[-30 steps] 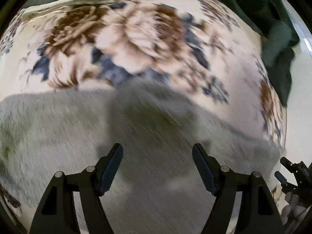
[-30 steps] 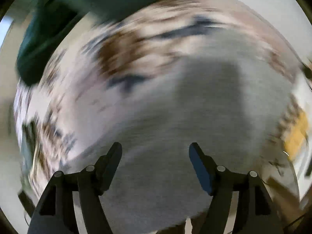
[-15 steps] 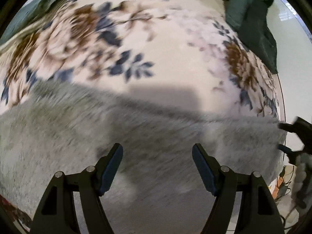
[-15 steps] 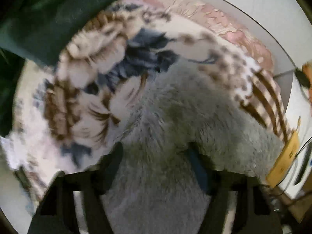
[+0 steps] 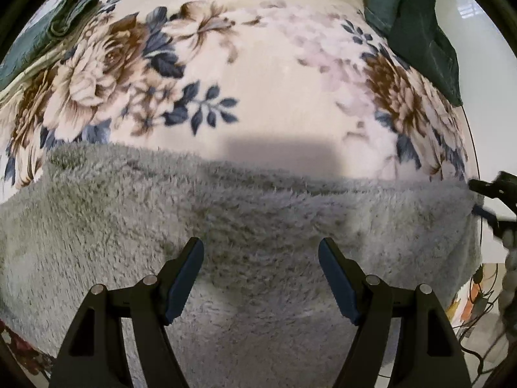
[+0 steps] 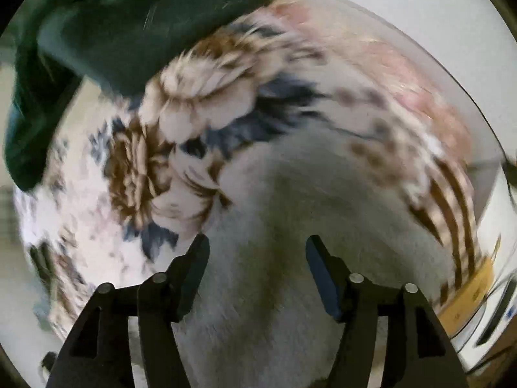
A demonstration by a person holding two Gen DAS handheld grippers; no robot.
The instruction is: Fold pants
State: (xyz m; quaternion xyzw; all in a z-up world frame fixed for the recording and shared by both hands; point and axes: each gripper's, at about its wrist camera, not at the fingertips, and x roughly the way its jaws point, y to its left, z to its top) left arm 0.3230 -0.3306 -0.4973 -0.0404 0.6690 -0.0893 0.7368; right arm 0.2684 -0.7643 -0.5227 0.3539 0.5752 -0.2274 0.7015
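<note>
Nearest the left camera, the left tongs point(image 5: 261, 270) stand spread wide over the grey fleece pants point(image 5: 226, 226), pinching nothing; the pile lies flat between the blue pads with no fabric caught on either. In the right wrist view the right tongs point(image 6: 257, 266) are likewise spread and empty above the same pants point(image 6: 290, 226), though that view is smeared by motion, so whether the tips touch the fleece cannot be told. Compared with a second ago, the left view has steadied and the pants now show a long, fairly straight far edge running across the floral blanket point(image 5: 274, 74), with the right tongs visible at that edge's right end point(image 5: 494, 194). Since half a second ago the right tongs sit a little nearer the garment's side edge. This suggests, as a judgement, that the pants are laid out and both tools are lining up for the next grasp of a fold. Farther off, dark green cloth point(image 5: 420, 26) is heaped at the blanket's far corner.
</note>
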